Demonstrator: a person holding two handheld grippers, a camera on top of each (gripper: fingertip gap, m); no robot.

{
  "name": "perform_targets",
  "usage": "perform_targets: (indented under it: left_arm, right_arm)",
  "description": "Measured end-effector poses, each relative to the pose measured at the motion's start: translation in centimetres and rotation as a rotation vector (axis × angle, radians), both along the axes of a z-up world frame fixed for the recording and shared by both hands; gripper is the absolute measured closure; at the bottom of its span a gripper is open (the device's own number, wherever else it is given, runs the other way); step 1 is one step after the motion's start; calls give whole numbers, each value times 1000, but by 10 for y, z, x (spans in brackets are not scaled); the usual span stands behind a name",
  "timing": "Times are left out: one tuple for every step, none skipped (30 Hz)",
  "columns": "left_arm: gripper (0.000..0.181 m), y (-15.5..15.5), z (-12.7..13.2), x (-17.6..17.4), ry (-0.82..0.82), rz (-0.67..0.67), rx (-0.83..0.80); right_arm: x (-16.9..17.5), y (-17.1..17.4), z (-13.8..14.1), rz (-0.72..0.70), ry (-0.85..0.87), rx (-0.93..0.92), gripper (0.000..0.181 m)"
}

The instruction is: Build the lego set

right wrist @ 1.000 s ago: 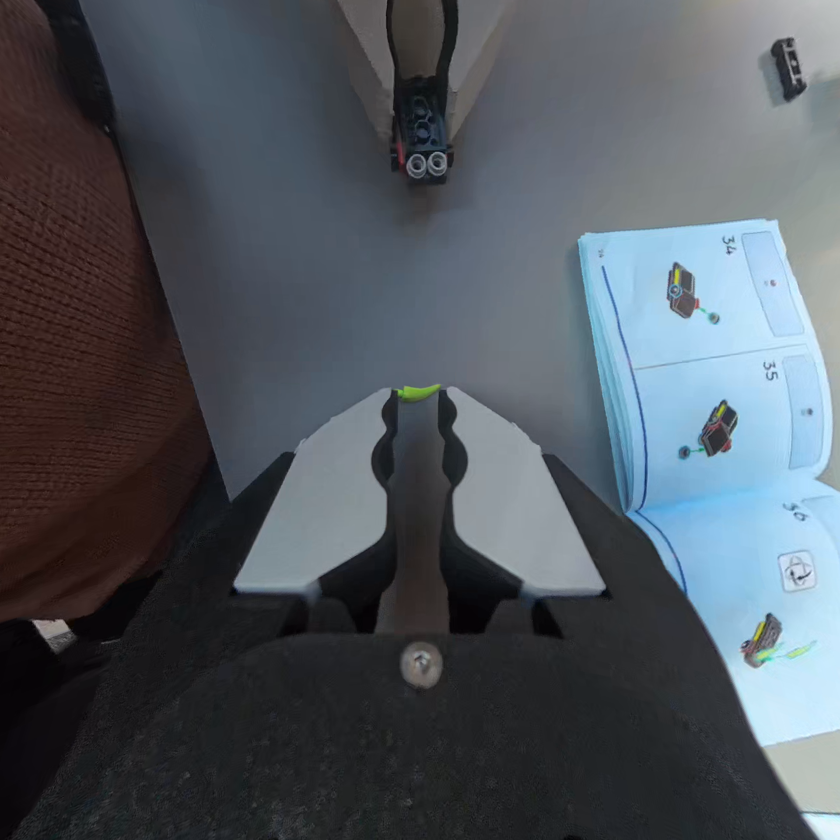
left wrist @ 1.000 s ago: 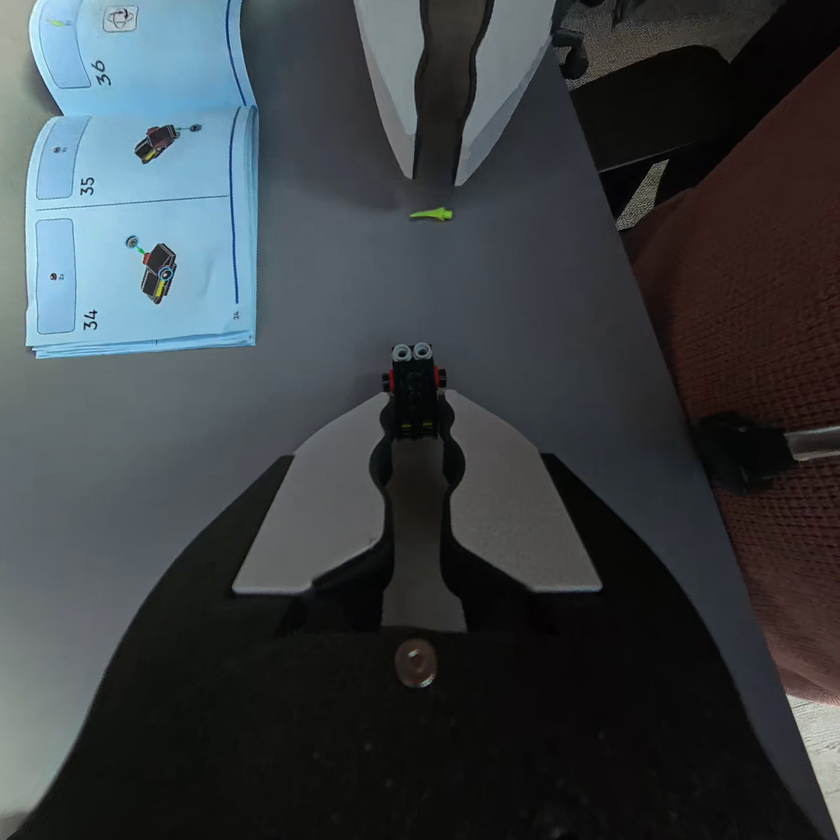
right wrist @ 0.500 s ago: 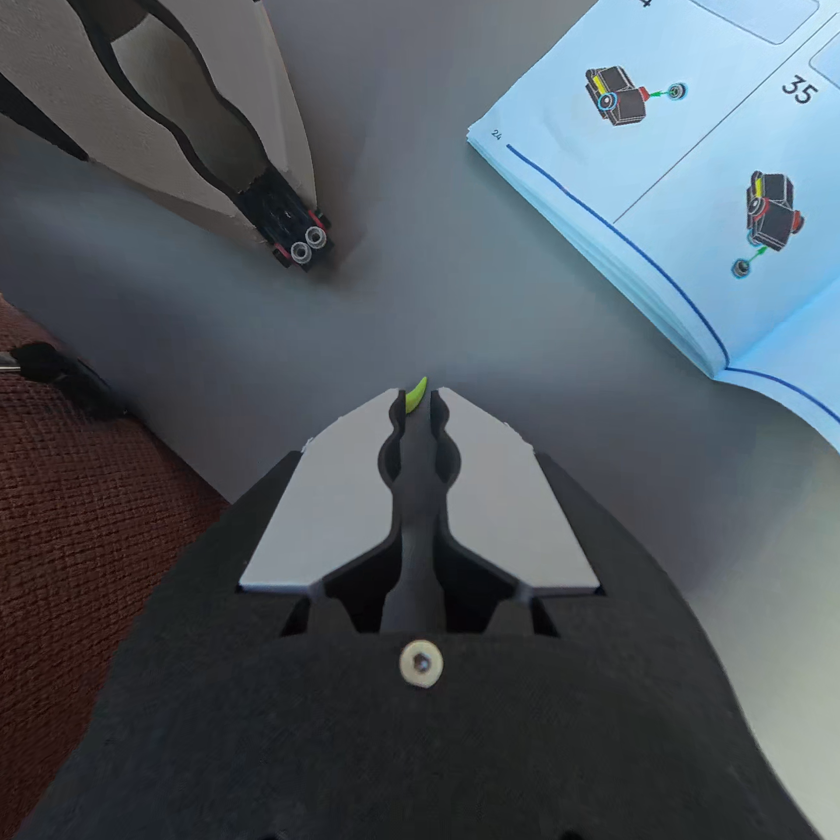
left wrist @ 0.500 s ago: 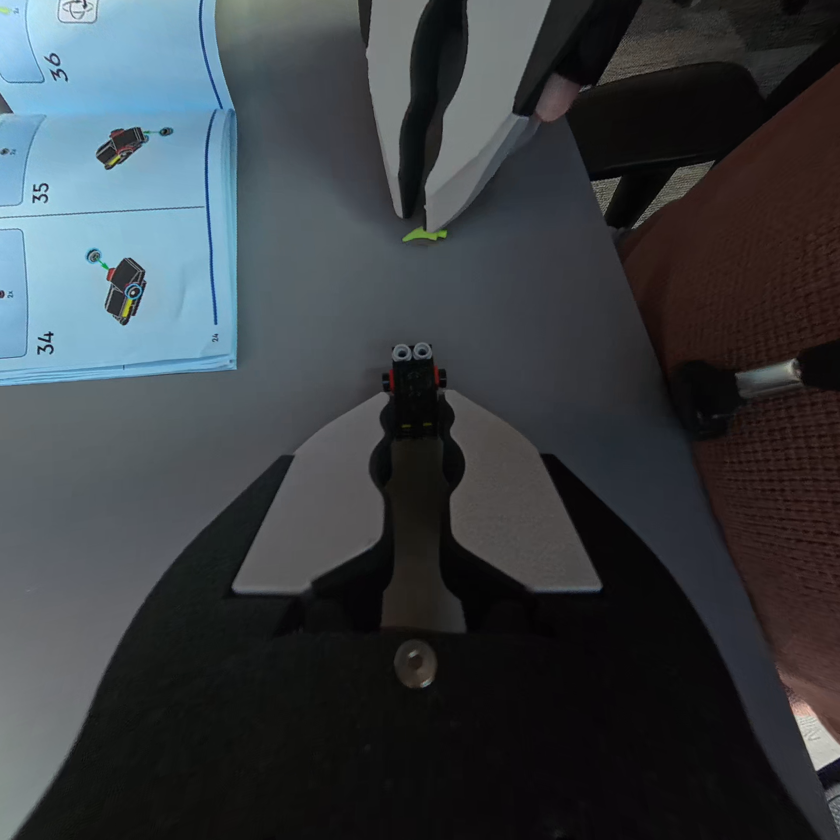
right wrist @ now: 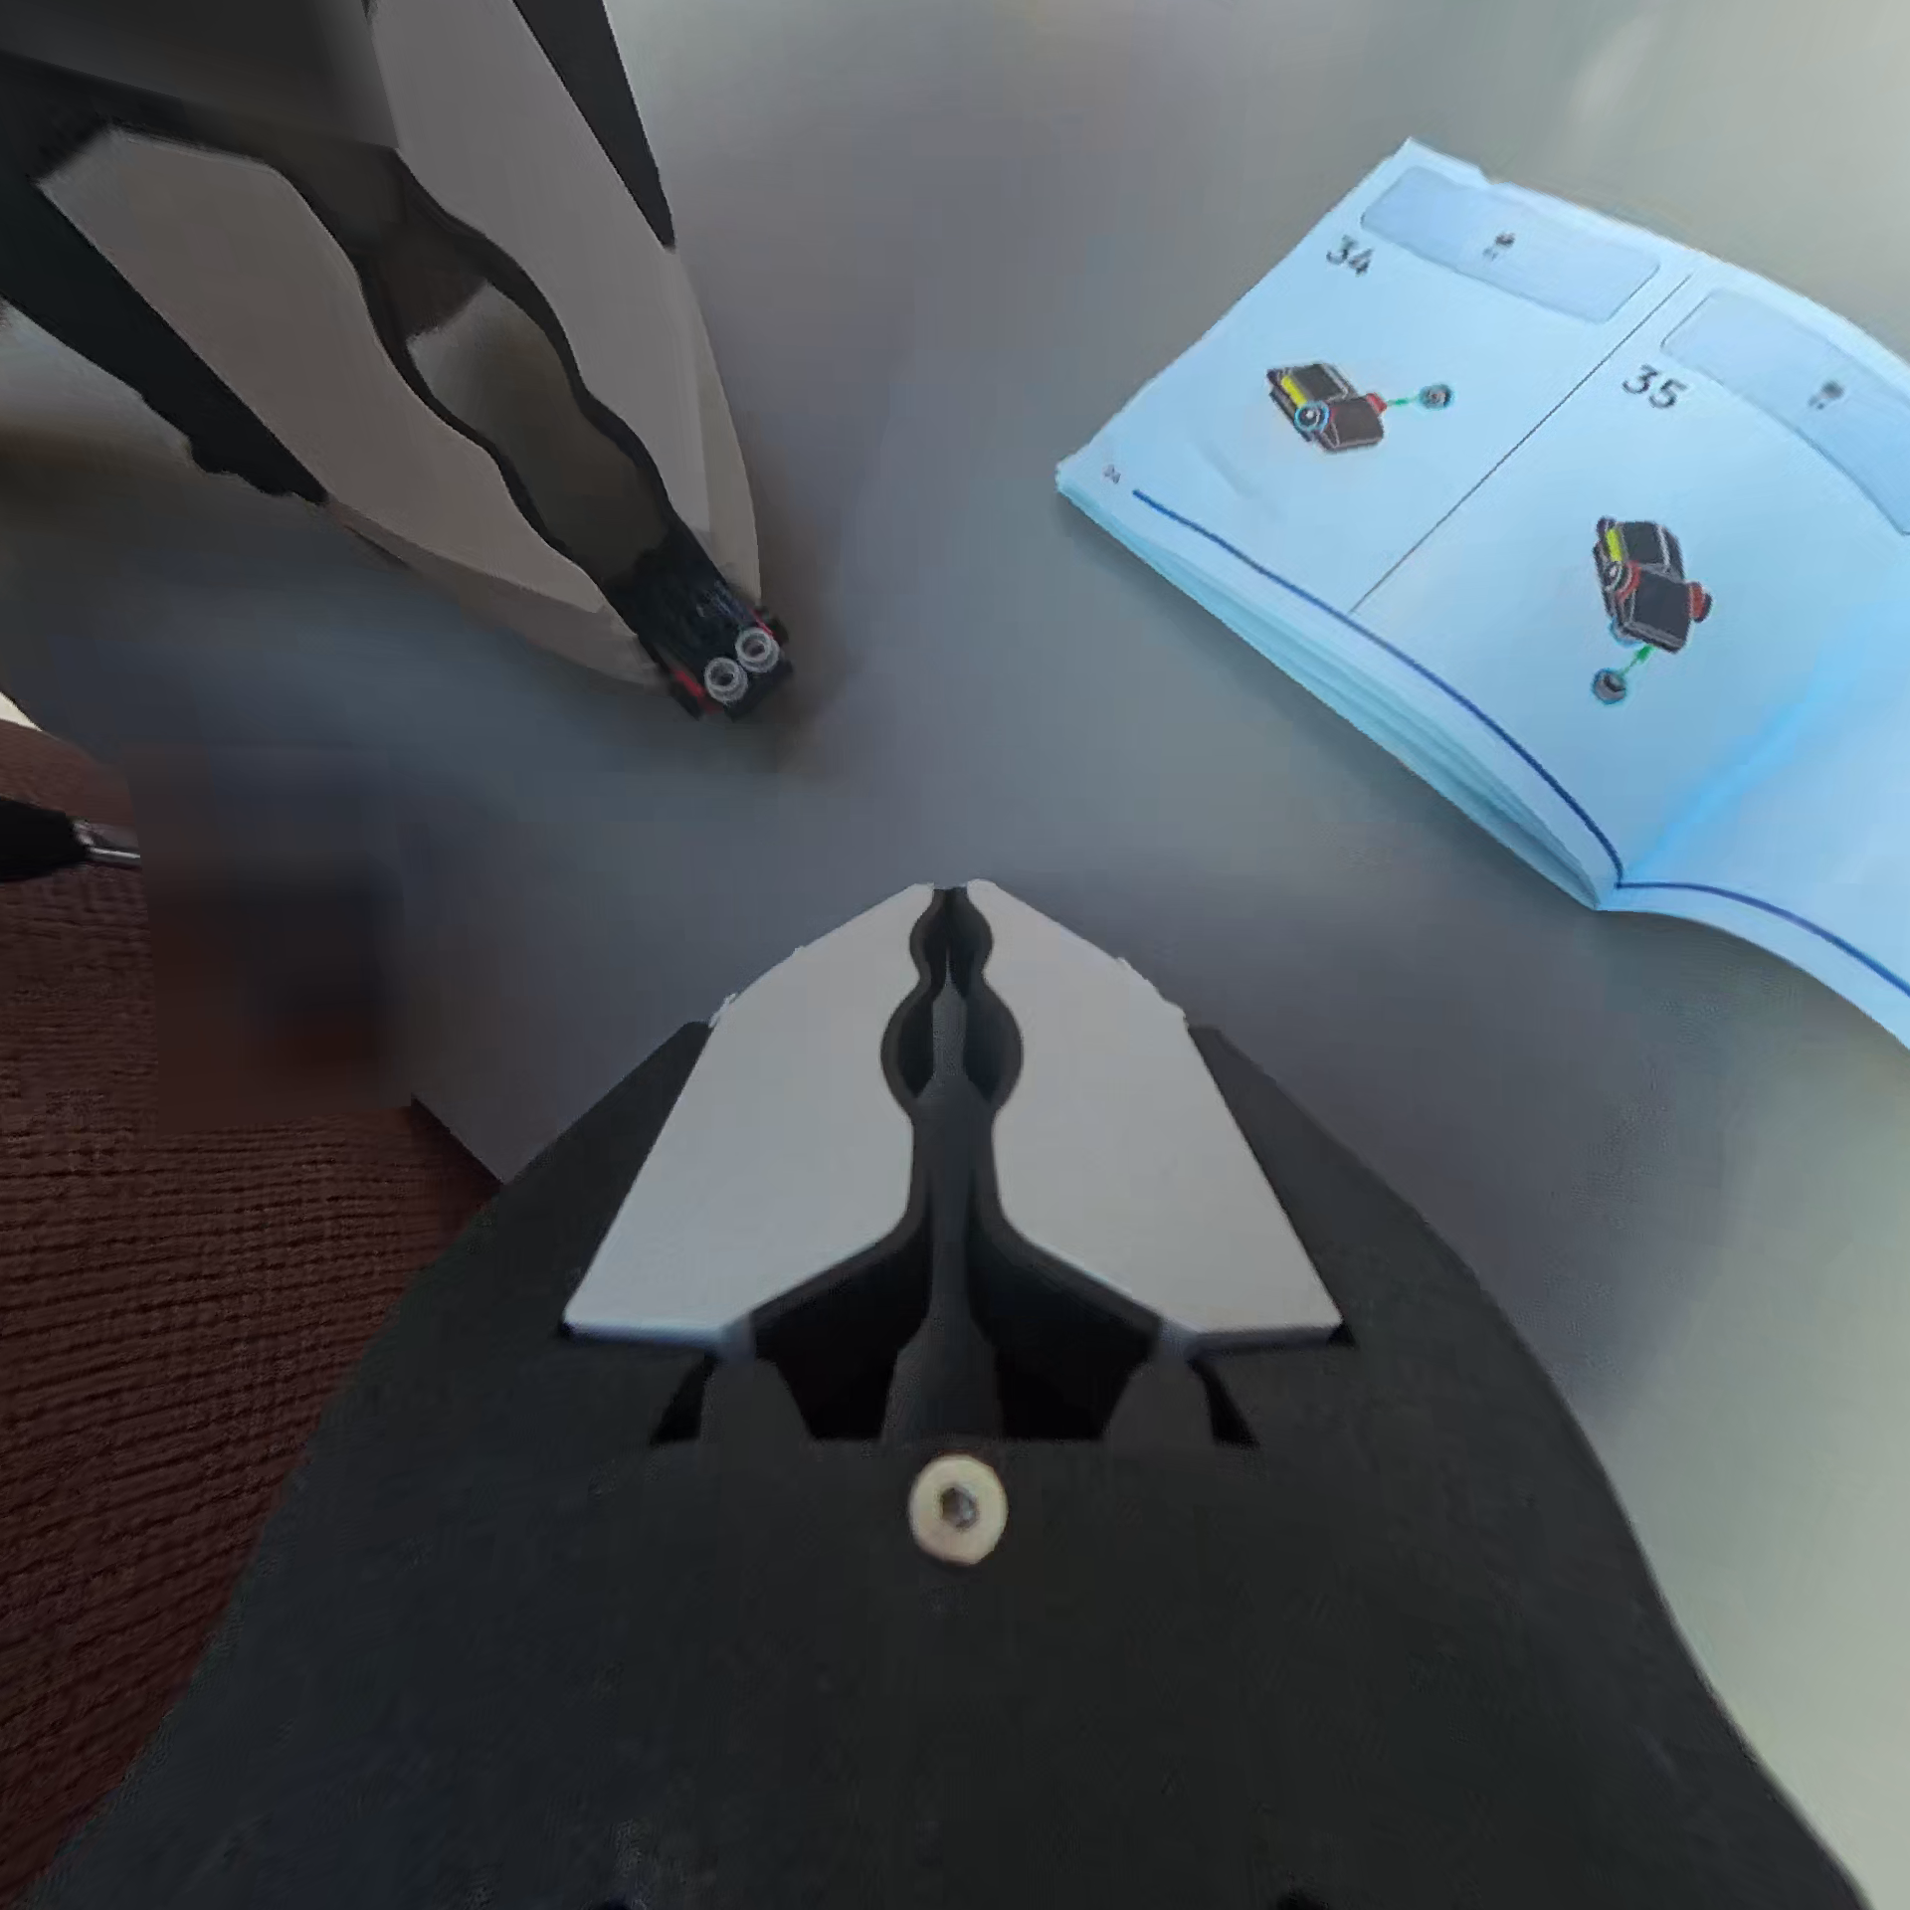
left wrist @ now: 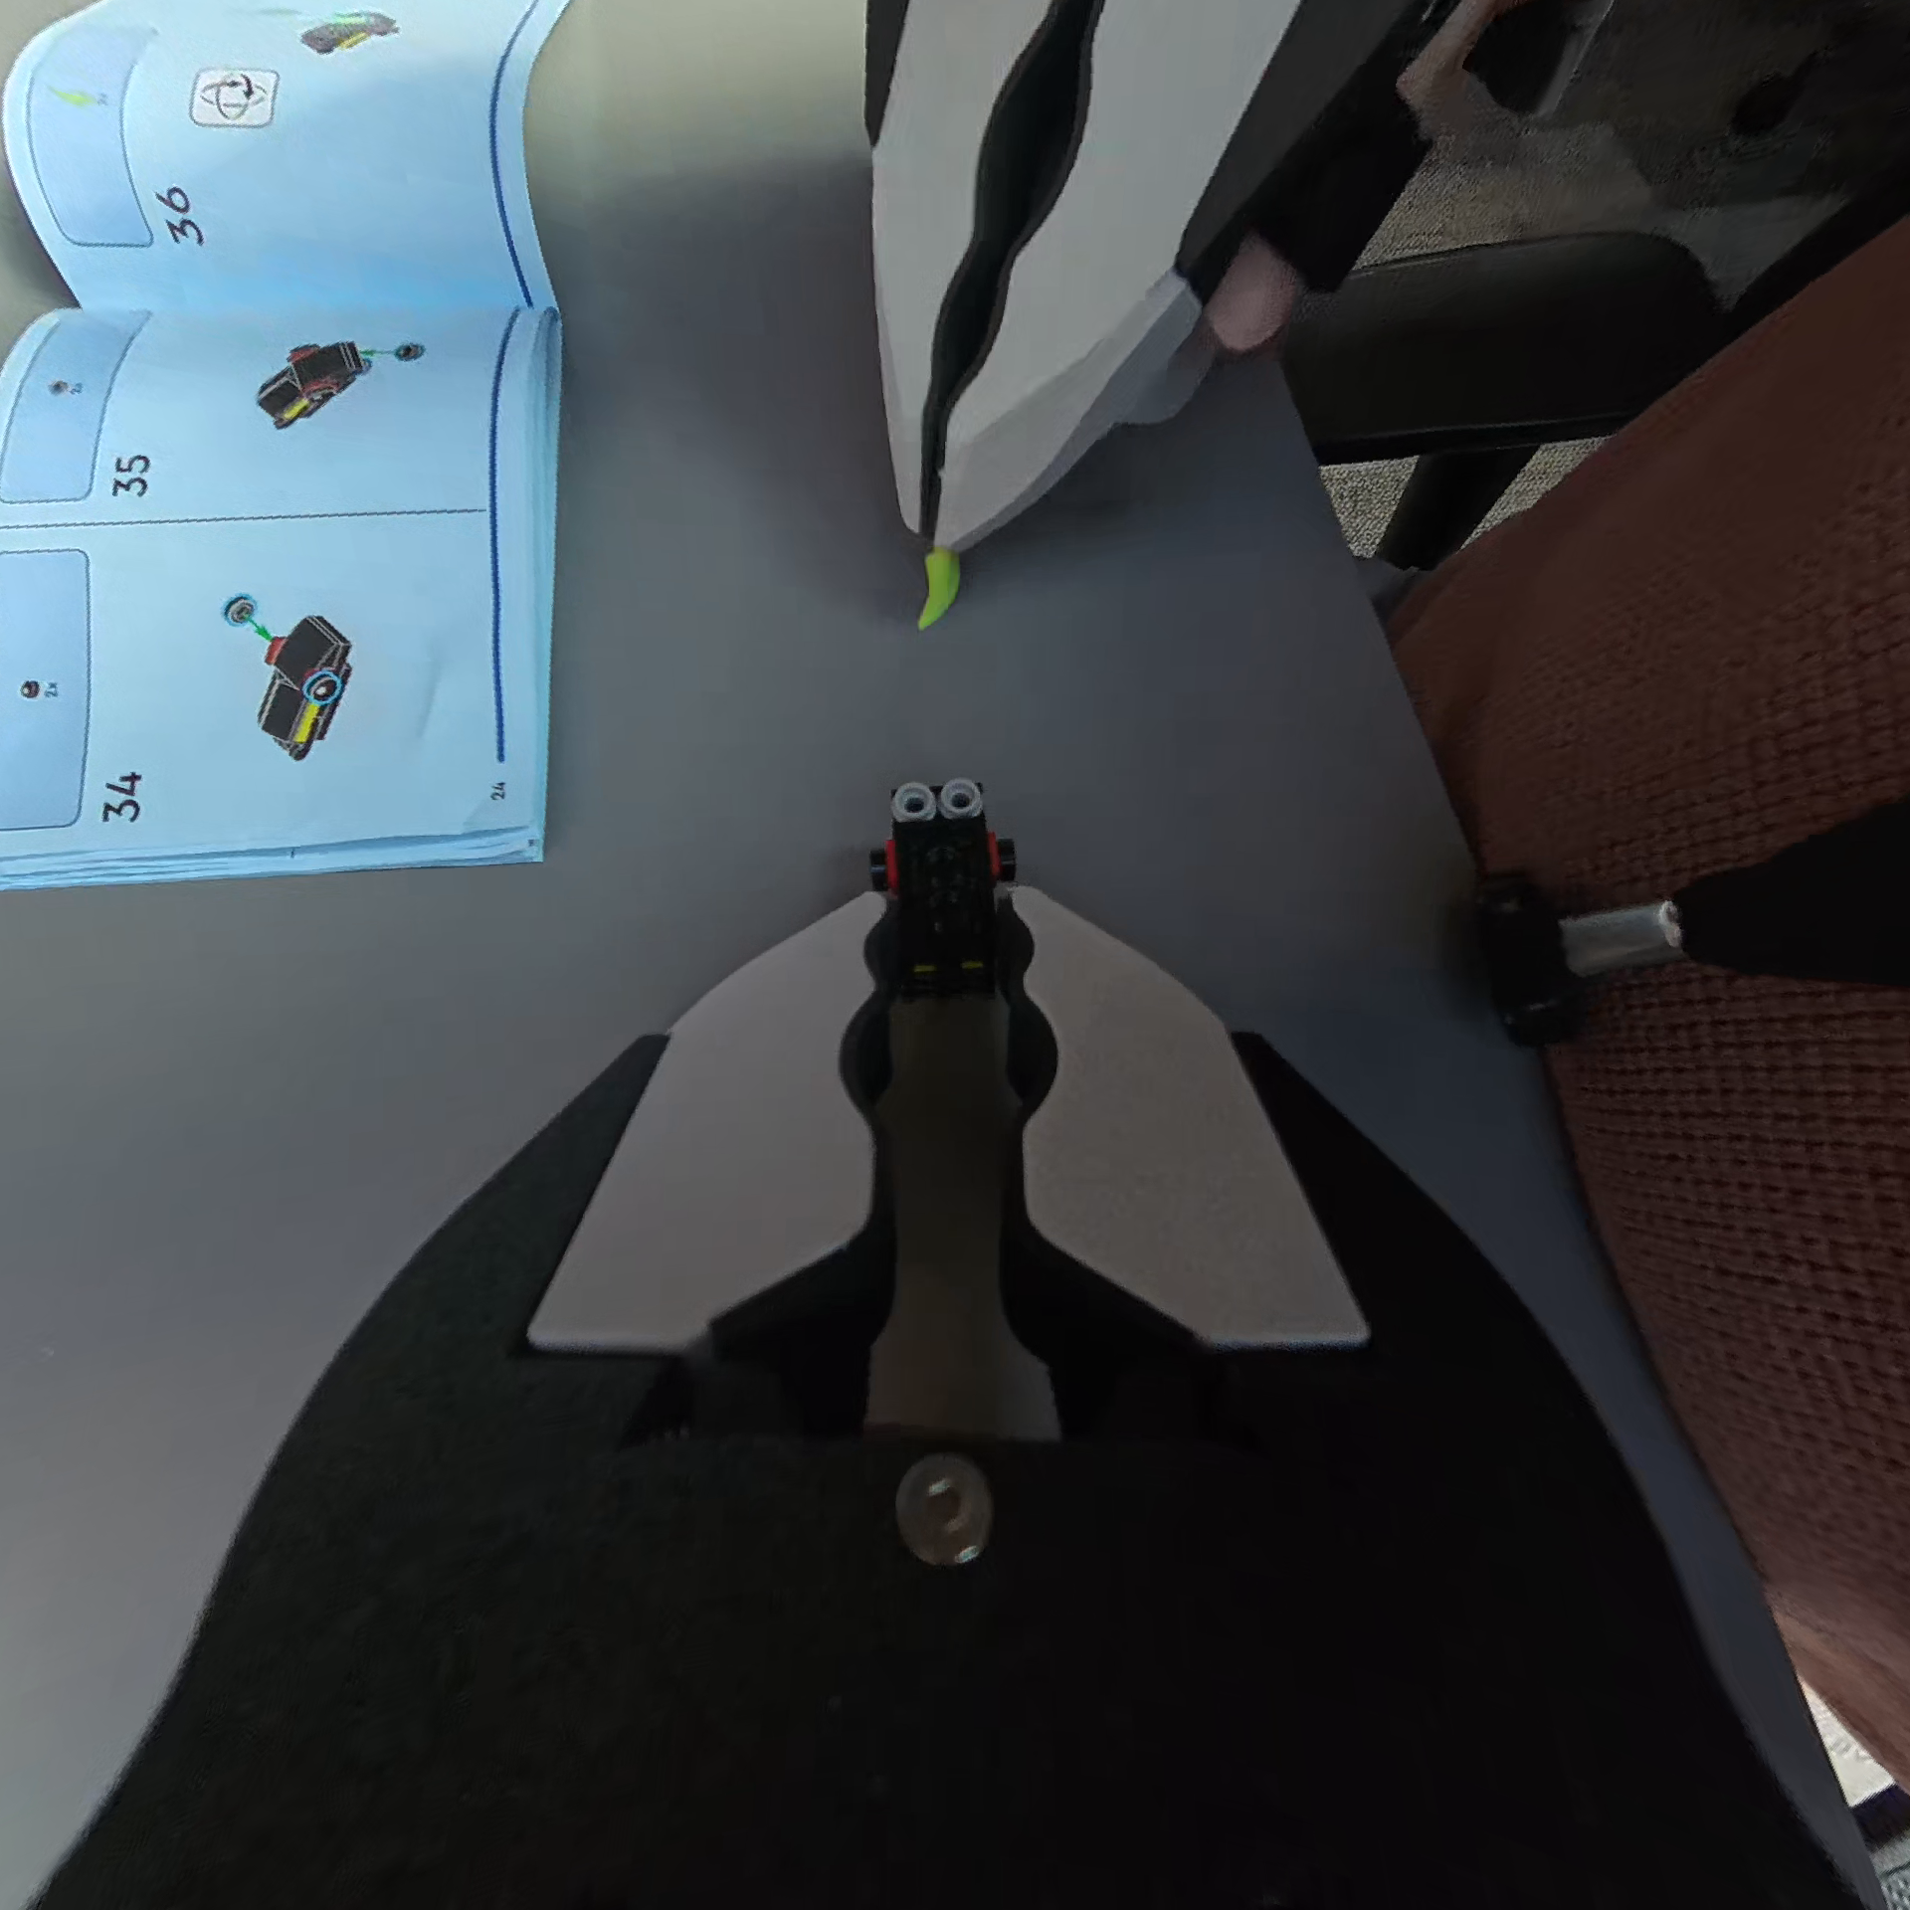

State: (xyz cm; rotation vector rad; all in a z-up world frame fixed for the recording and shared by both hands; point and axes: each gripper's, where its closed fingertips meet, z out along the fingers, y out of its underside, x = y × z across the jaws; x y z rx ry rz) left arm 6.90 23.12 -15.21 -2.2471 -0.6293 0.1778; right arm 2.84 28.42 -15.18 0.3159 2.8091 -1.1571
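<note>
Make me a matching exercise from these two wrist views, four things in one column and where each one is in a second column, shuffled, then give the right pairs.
Things:
1. black lego car
2. lime green piece
3. instruction booklet
4. brown knitted sleeve

Places:
A. lying open on the grey table
B. at the tip of the right gripper
C. beyond the table's edge
D. between the fingers of the left gripper

Pairs: 1-D, 2-B, 3-A, 4-C

The open light-blue instruction booklet (left wrist: 279, 496) on the grey table (left wrist: 724, 724) carries large dark printed step numbers beside its build drawings, and a tiny page number at one corner.
</note>
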Motion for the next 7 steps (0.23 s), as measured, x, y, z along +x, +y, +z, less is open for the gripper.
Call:
perform_targets:
  left_arm:
    - [164,1,0,-2,1,11,1]
    - [164,2,1,-4,-2,23,3]
    - [164,4,1,-7,-7,39,10]
    - [164,6,3,-9,-17,58,24]
    - [164,8,3,-11,-32,74,33]
    - [163,9,2,-13,-46,88,22]
    - [163,8,0,-15,-52,102,1]
  right_arm:
    - [-1,-5,13,-14,-34,-117,181]
    - [-3,-9,28,-31,-59,-250,181]
    - [-5,-12,42,-54,-78,-371,181]
    - [-8,-14,52,-83,-83,-456,181]
    - [-12,-15,53,-108,-64,-476,181]
    - [-14,-15,45,-121,-28,-427,181]
    - [-12,-13,32,-102,-10,-337,181]
